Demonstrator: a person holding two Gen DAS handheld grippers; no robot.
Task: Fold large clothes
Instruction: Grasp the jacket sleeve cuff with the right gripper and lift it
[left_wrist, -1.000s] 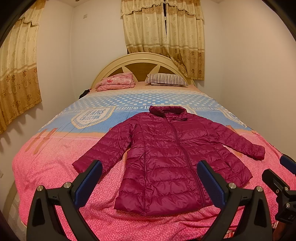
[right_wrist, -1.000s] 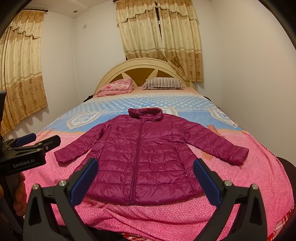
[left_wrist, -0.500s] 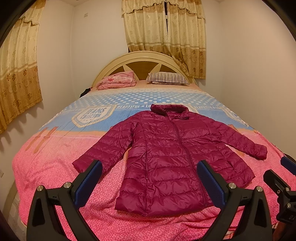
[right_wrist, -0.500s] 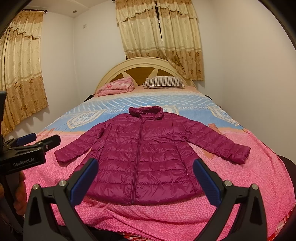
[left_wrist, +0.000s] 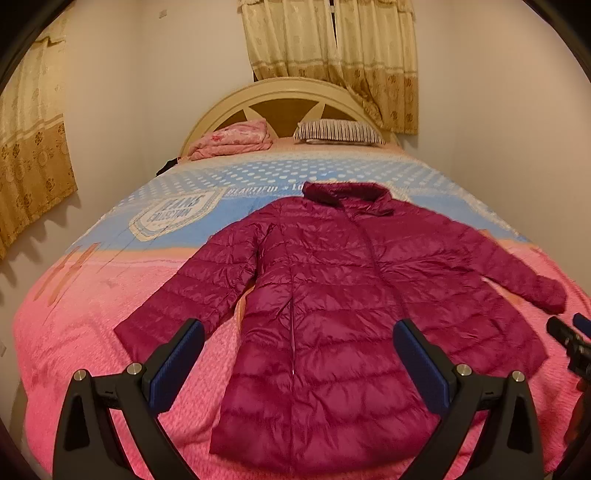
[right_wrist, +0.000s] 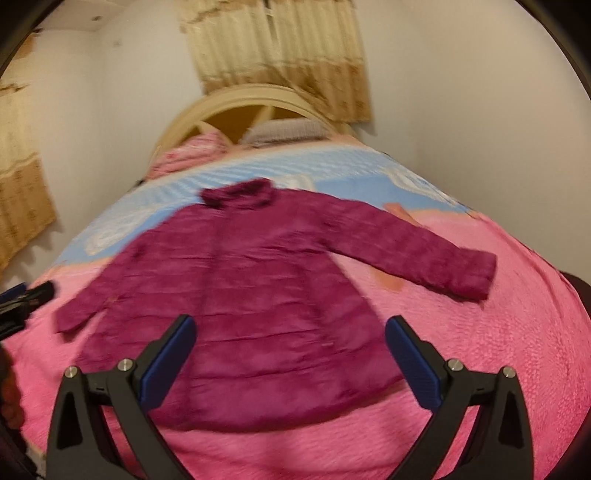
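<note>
The jacket (left_wrist: 354, 295) is lying flat, front up, on the bed (left_wrist: 92, 314), just ahead of both claws. The left gripper (left_wrist: 295, 363) and right gripper (right_wrist: 288, 356) are hovering spread wide, holding nothing. Each should be pinching a sleeve cuff first, folding inward.
</note>
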